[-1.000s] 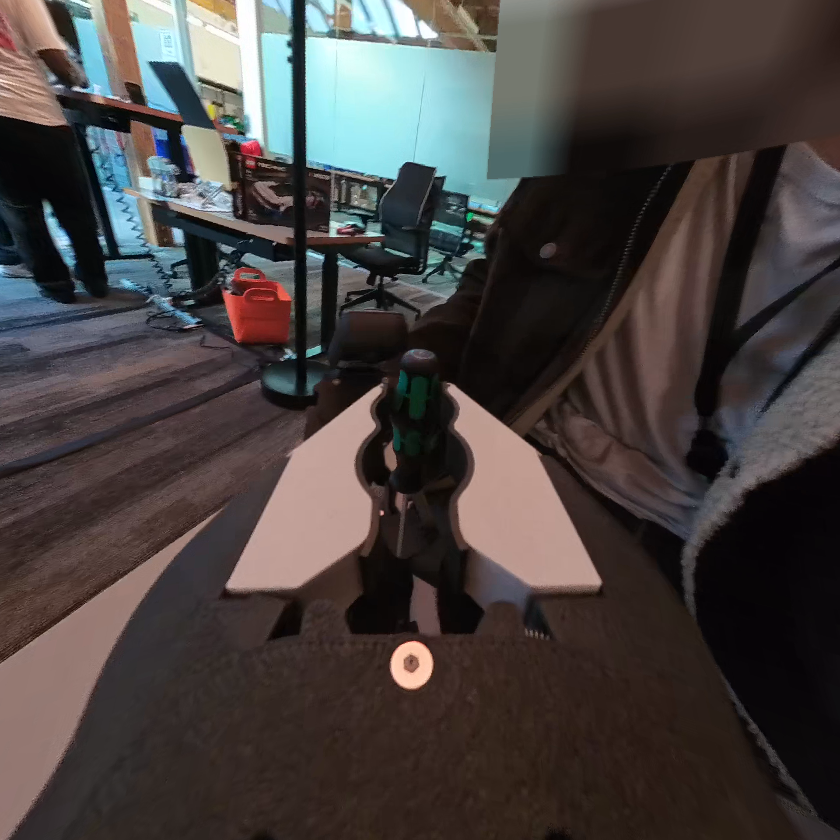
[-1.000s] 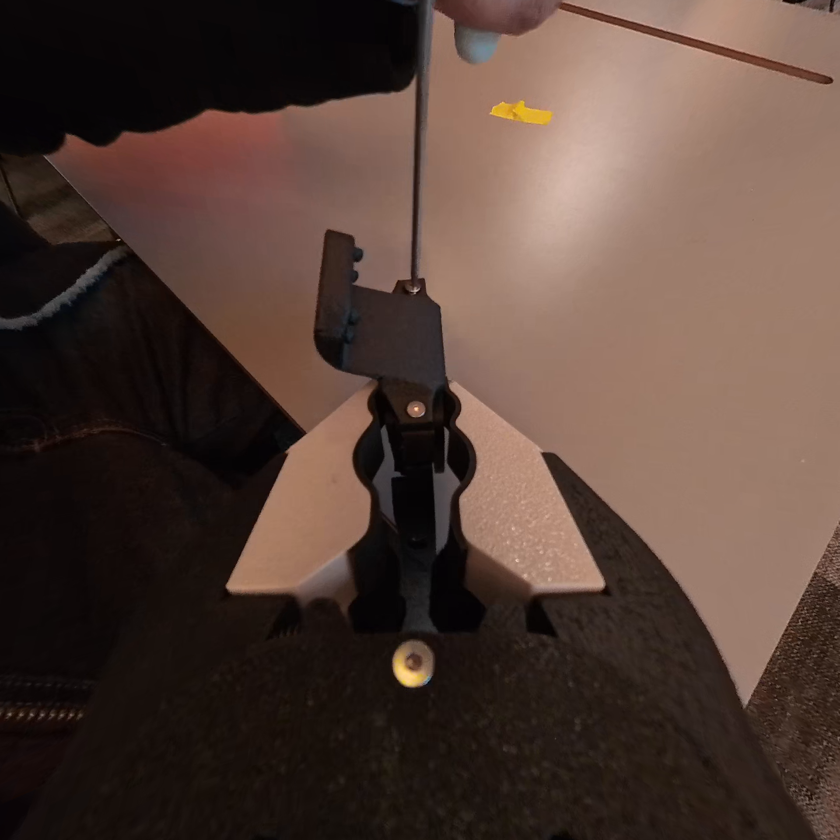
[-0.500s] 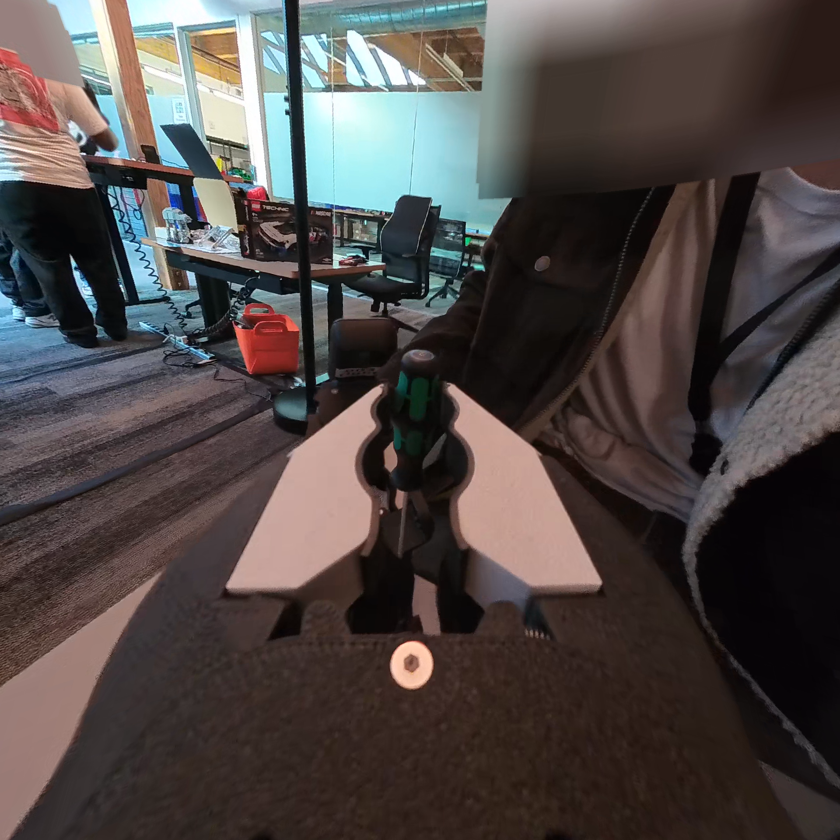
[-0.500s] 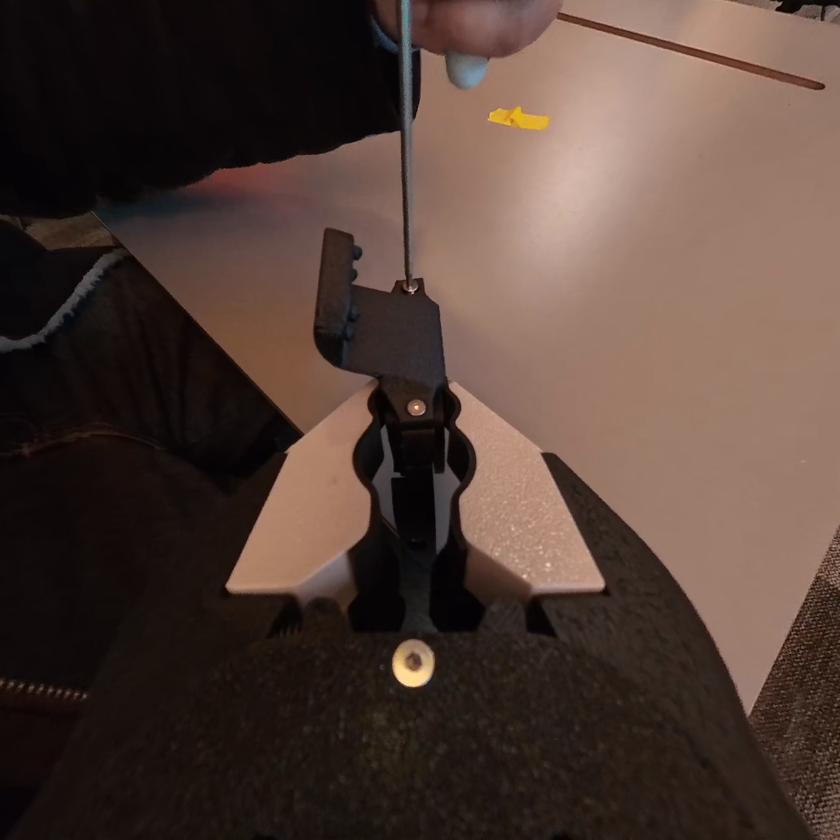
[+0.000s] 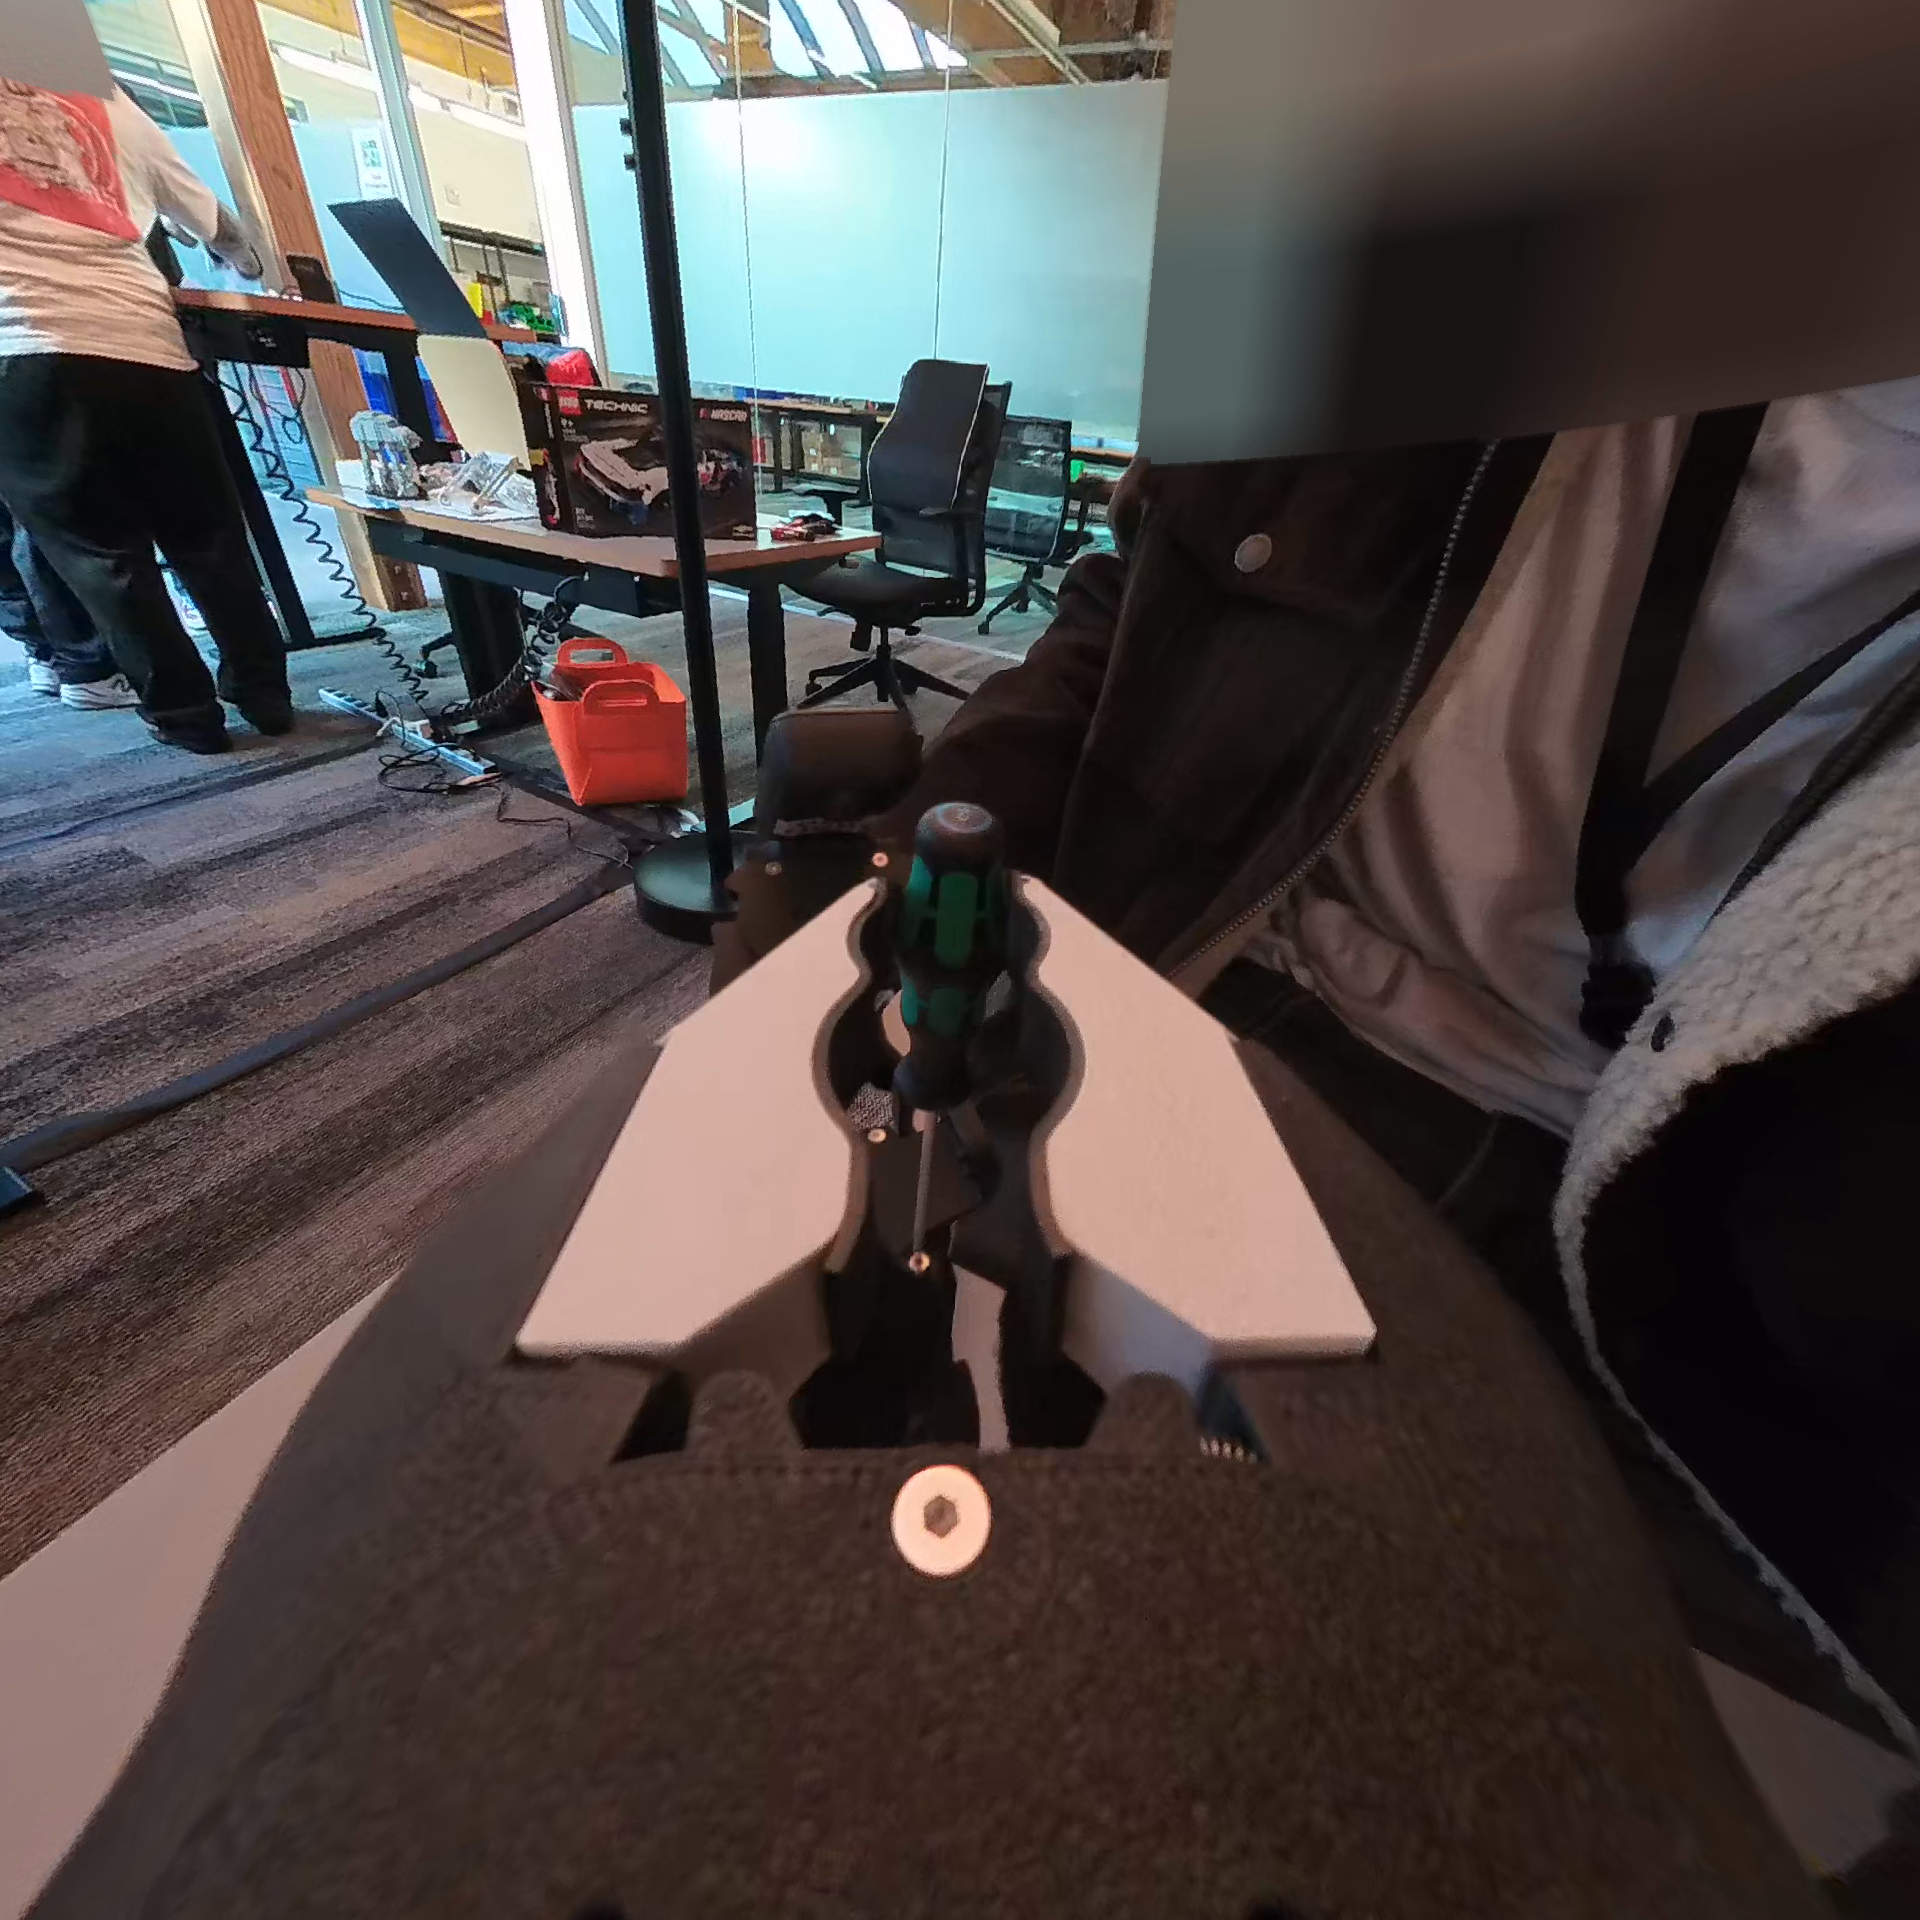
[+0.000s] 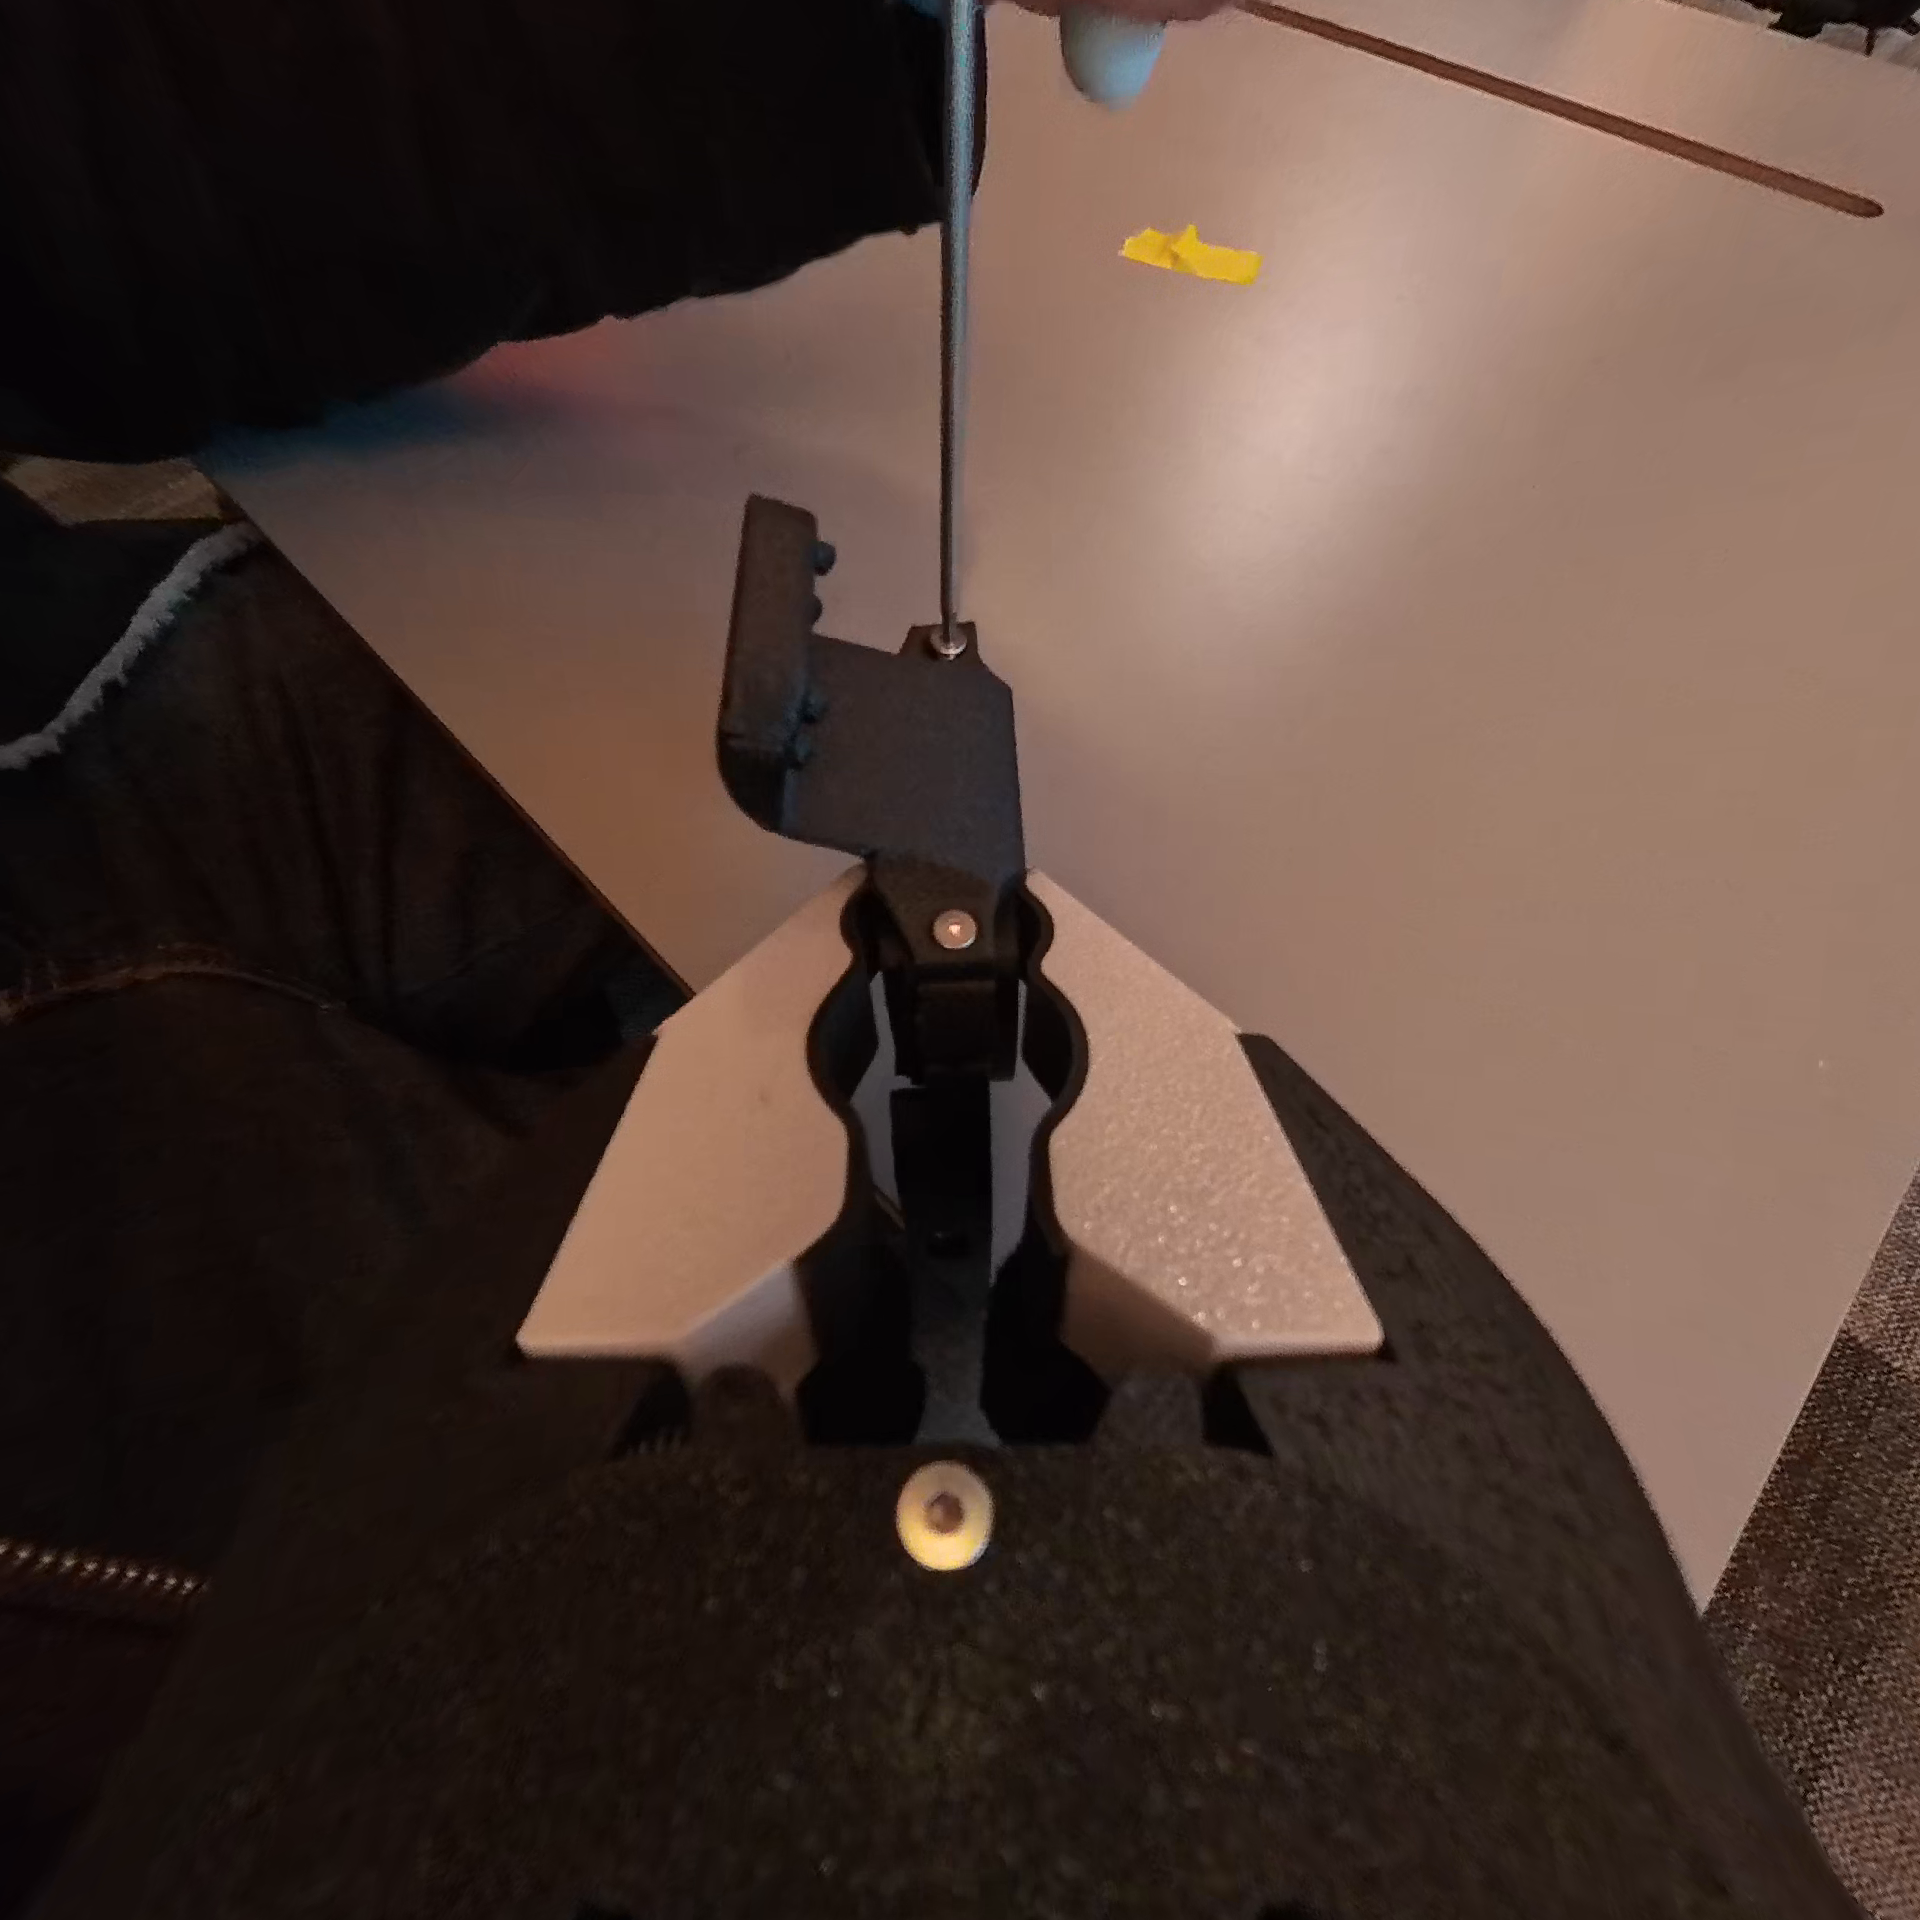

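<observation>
From the left wrist view, the left claw (image 5: 951,997) is closed down on a screwdriver (image 5: 951,935) with a green-and-black handle, the handle standing up between the two pale fingers (image 5: 748,1122) and its thin shaft running down to a small screw head on a black part below. Close beyond it sits a person in a dark jacket (image 5: 1226,707) over a pale shirt, with a fleece-edged sleeve (image 5: 1704,1091) at the right. Farther off there is grey carpet (image 5: 260,987), a black pole on a round base (image 5: 665,416), an orange tote (image 5: 618,722) just beside that base, a desk carrying a boxed toy car set (image 5: 649,468), a black office chair (image 5: 914,520), and another person standing (image 5: 94,416) at the far left (head blurred over).

From the right wrist view, the right claw (image 6: 945,956) is clamped on a black bracket (image 6: 883,717), an L-shaped printed piece that sticks out past the fingertips, with a raised flange on its left. The screwdriver's steel shaft (image 6: 954,364) comes straight down from above and its tip sits in a screw (image 6: 945,642) at the bracket's far corner. A dark sleeve (image 6: 416,187) crosses the top left, and a fingertip (image 6: 1107,47) shows at the top edge. All this hangs over a pale worktop (image 6: 1455,727), which bears a scrap of yellow tape (image 6: 1190,255) and a thin brown rod-like strip (image 6: 1558,104) (I cannot tell what it is).
</observation>
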A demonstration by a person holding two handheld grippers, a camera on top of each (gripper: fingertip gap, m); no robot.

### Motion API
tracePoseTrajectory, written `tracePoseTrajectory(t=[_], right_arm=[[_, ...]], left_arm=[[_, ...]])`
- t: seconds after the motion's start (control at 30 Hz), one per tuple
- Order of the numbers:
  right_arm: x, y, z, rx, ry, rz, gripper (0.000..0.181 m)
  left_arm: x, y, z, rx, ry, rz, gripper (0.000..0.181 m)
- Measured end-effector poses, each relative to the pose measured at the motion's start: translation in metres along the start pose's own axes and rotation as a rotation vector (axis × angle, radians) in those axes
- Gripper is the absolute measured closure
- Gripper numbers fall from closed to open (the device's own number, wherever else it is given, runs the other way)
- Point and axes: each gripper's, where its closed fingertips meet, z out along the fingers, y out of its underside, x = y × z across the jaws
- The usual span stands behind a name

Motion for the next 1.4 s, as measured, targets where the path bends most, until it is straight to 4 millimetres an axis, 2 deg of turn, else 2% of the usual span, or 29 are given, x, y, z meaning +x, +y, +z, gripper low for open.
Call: tracePoseTrajectory(t=[0.2, 0.47, 0.53, 0.6, 0.67, 0.97, 1.1, 1.27, 1.33, 1.4], right_arm=[[-0.005, 0.005, -0.002, -0.017, -0.017, -0.025, 0.152], [-0.007, -0.008, -0.012, 0.026, -0.028, -0.030, 0.135], [-0.003, -0.008, -0.016, 0.021, -0.003, -0.033, 0.140], [-0.007, -0.002, -0.015, -0.014, -0.023, -0.034, 0.157], [-0.010, 0.002, -0.011, -0.031, -0.034, -0.034, 0.156], [-0.005, -0.011, -0.005, -0.015, -0.064, 0.050, 0.157], [0.000, -0.030, 0.005, -0.039, -0.078, 0.029, 0.158], [0.011, -0.046, 0.032, -0.109, -0.085, -0.096, 0.159], [0.011, -0.054, 0.040, -0.099, -0.096, -0.133, 0.159], [0.009, -0.059, 0.046, -0.090, -0.109, -0.142, 0.159]], left_arm=[[0.000, 0.000, 0.000, 0.015, 0.005, -0.010, 0.160], [0.001, 0.000, 0.002, 0.015, 0.014, -0.010, 0.160], [0.001, 0.001, 0.003, 0.013, 0.013, -0.010, 0.160], [-0.004, 0.011, 0.006, -0.040, -0.019, -0.003, 0.160], [-0.004, 0.012, 0.008, -0.027, -0.003, -0.016, 0.160], [-0.006, 0.007, -0.004, 0.016, -0.022, -0.037, 0.161], [-0.004, -0.005, -0.027, 0.072, -0.103, -0.018, 0.161], [0.016, -0.020, -0.090, 0.203, -0.346, -0.040, 0.161], [0.032, -0.012, -0.115, 0.211, -0.449, -0.101, 0.161], [0.044, 0.006, -0.134, 0.232, -0.559, -0.230, 0.161]])
